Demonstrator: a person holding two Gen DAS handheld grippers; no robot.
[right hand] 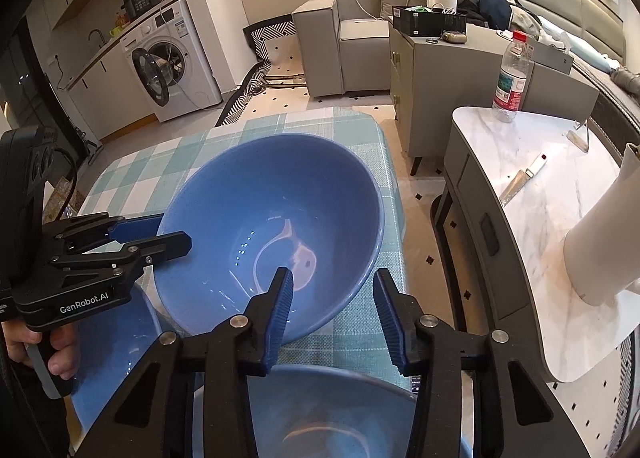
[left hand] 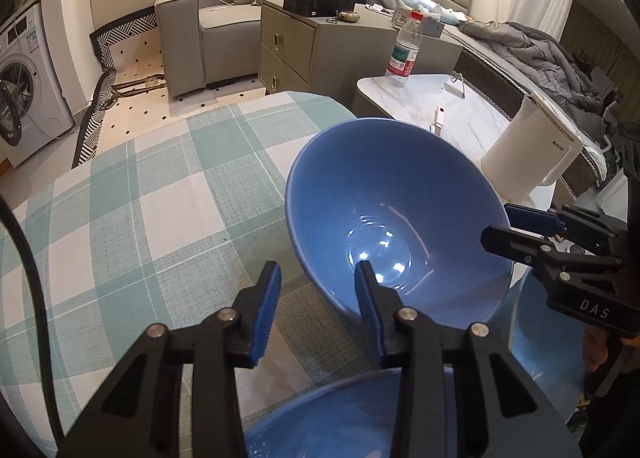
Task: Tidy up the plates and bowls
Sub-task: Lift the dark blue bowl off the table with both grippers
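Risk lies chiefly with the large blue bowl (left hand: 396,218), which sits tilted on the checked counter (left hand: 140,198) with both tongs straddling its rim from opposite sides. The left tongs (left hand: 316,298) have one finger inside the bowl and one outside at the near-left rim; a gap shows at the pads, so they are open, not yet gripping. The right tongs (right hand: 332,306) stand likewise at the near-right rim, also open. If one side clamps before the other, the glazed wall could slip and the bowl rock or slide toward the counter's right edge. Uneven lifting would tip it onto the blue dishes (right hand: 320,410) lying near and below, chipping both. The bowl appears empty, though reflections on its bottom make a thin film hard to exclude. The near dishes look empty too.
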